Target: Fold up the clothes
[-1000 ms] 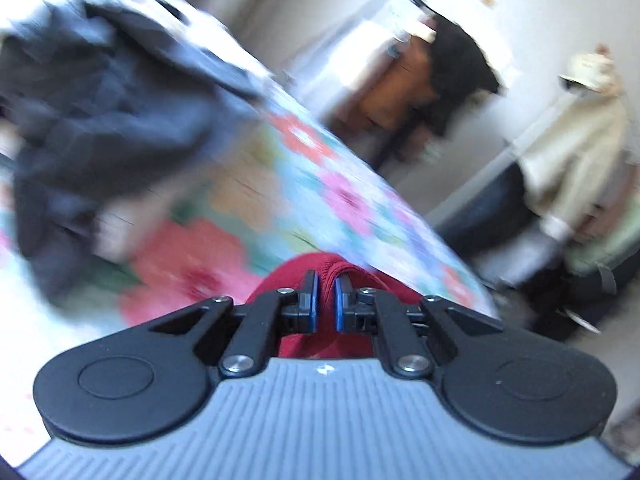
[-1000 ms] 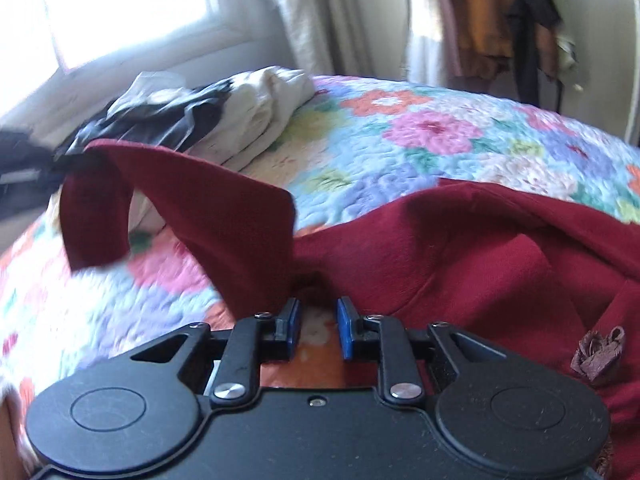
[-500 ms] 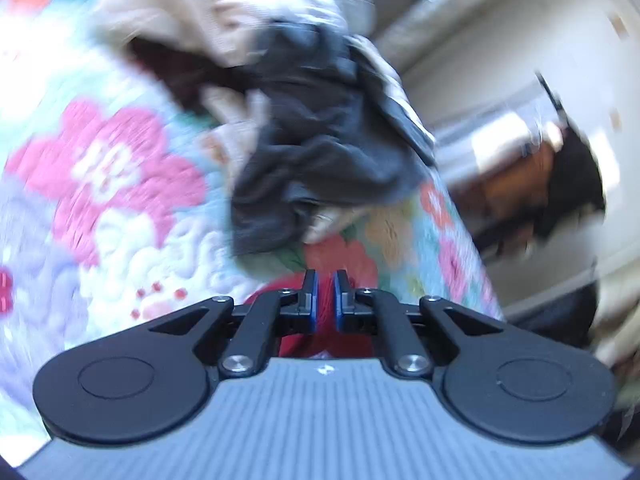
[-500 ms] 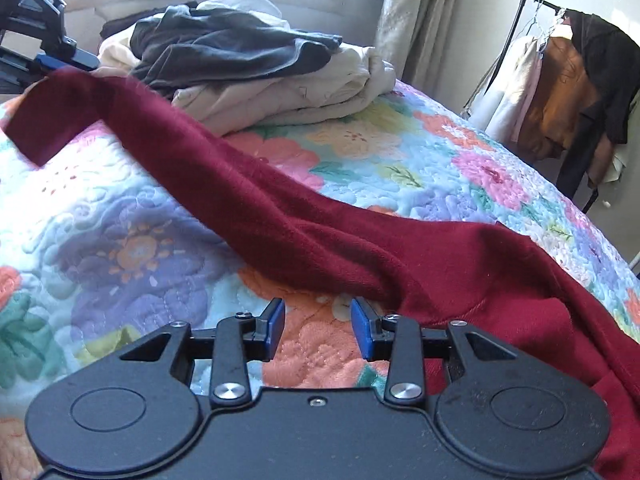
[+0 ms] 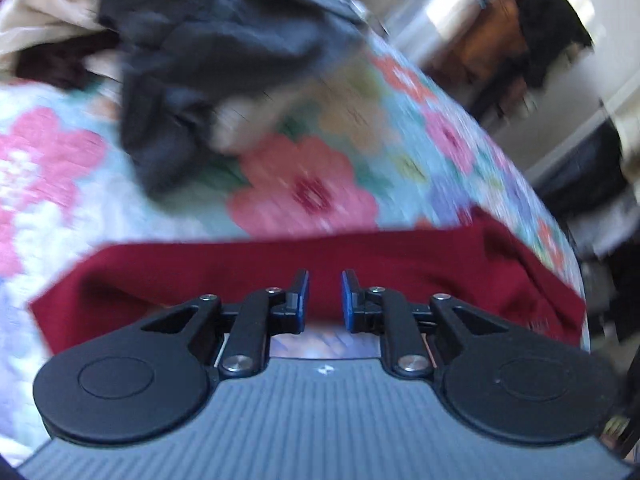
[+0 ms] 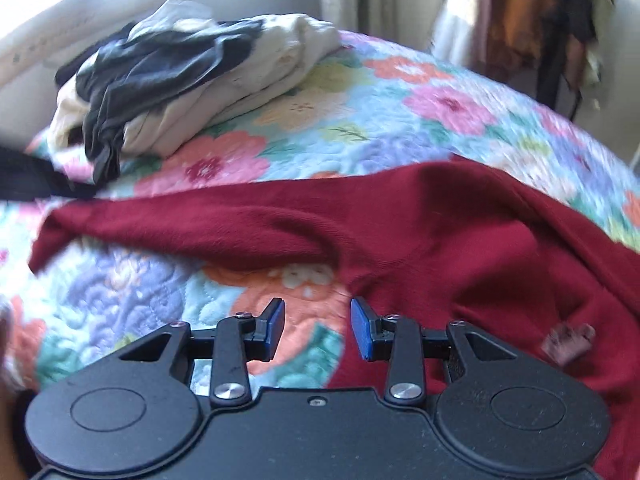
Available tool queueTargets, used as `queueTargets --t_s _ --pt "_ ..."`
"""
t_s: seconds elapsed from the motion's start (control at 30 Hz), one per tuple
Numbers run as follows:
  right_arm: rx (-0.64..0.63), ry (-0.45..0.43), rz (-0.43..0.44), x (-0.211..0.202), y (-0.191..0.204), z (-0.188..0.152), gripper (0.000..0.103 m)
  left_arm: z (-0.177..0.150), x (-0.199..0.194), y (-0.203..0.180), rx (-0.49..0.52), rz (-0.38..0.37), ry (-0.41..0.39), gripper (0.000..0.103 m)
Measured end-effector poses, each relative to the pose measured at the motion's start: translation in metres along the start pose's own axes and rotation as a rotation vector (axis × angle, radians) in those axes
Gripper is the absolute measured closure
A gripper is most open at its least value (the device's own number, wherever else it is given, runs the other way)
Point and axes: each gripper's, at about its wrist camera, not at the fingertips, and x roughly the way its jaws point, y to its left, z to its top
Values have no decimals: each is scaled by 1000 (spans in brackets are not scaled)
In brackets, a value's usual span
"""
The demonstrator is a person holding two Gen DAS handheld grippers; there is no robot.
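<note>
- Floral quilt covers the bed, all pink, orange and lilac flowers on pale blue, with bright window light coming in behind it.
- Red sweater lies spread on the quilt, its body bunched toward the right of the right wrist view and one sleeve stretched out flat to the left.
- Right gripper hovers low over the quilt just beside the sweater's underarm; its blue-padded fingers stand apart with only quilt showing between them, nothing held.
- Left gripper sits over the sleeve end; from its own camera the sweater runs as a red band right in front of the fingers, which are parted with a gap between the pads. Whether cloth touches either pad is hard to tell, as that view is blurred.
- Pile of other clothes sits well apart from the sweater toward the head of the bed: cream garments with a dark grey one draped on top.
- Small dusty-pink bow shows on the red cloth near the right gripper.
- Hanging clothes, orange and black, fill the far corner beside a pale curtain.
</note>
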Motion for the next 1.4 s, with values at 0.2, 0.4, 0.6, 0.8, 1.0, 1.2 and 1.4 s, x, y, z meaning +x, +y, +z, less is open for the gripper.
queueTargets --t_s 0.2,0.4,0.6,0.8,1.0,1.2,1.4 --pt "30 -83 -136 -43 -68 5 62 -23 32 -67 199 -83 120 72" --pt "173 -34 -170 -34 -145 -18 61 -46 77 -167 546 22 222 59" --pt "162 -55 -305 -35 -171 -28 59 -40 122 -233 553 -83 210 64" --pt "-9 -97 -399 2 -170 -17 59 -34 148 -246 568 -118 105 68" --pt "-121 -109 -442 32 -181 0 61 -29 164 -261 589 -112 52 67" --pt "-73 8 -432 62 -211 0 86 -33 185 -278 589 -123 73 67" --pt "201 -211 -425 -13 -253 3 98 -35 200 -294 562 -157 81 65"
